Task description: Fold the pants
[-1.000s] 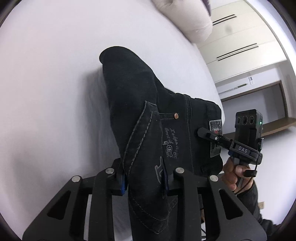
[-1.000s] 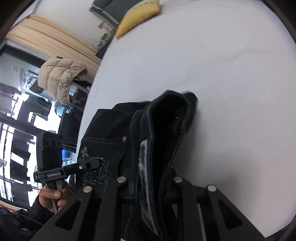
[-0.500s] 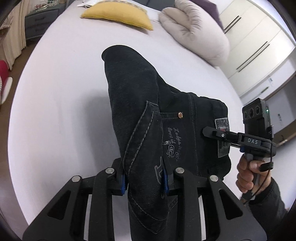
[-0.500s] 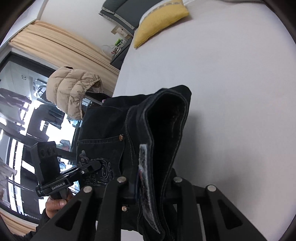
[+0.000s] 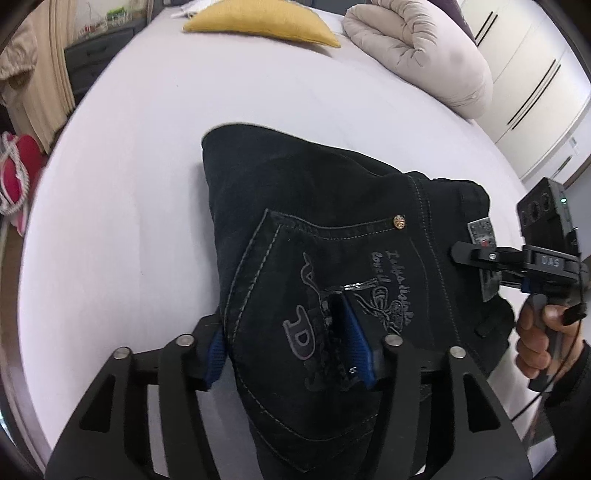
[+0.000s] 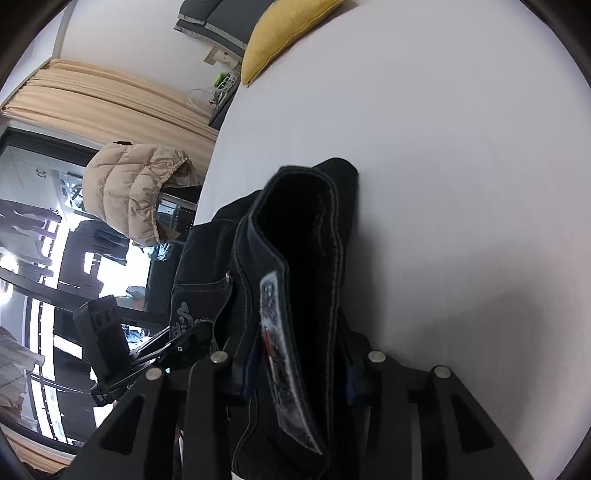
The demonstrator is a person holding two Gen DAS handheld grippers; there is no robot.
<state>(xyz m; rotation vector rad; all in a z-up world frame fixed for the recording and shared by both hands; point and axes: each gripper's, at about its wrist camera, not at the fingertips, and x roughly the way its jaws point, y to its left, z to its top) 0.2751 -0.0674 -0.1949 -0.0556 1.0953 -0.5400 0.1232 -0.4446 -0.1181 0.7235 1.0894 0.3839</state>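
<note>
Black pants (image 5: 332, 236) now lower on bed (image 5: 147, 147); both jaws just opening.

A white bed (image 5: 155, 155) is filling the room, white wardrobes (image 5: 532, 85) standing beyond, beige curtains (image 6: 103, 99) hanging beside bright windows (image 6: 22, 258).

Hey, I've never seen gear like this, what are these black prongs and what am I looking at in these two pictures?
A person holds a handheld claw in each hand, with a camera on each looking along its fingers. One picture looks from the left claw, the other from the right claw. Folded black pants lie on a white bed, with a yellow pillow farther back. Both claws have just been opening: blue pads now sit off the cloth, which still lies between them, so nothing is gripped.
</note>
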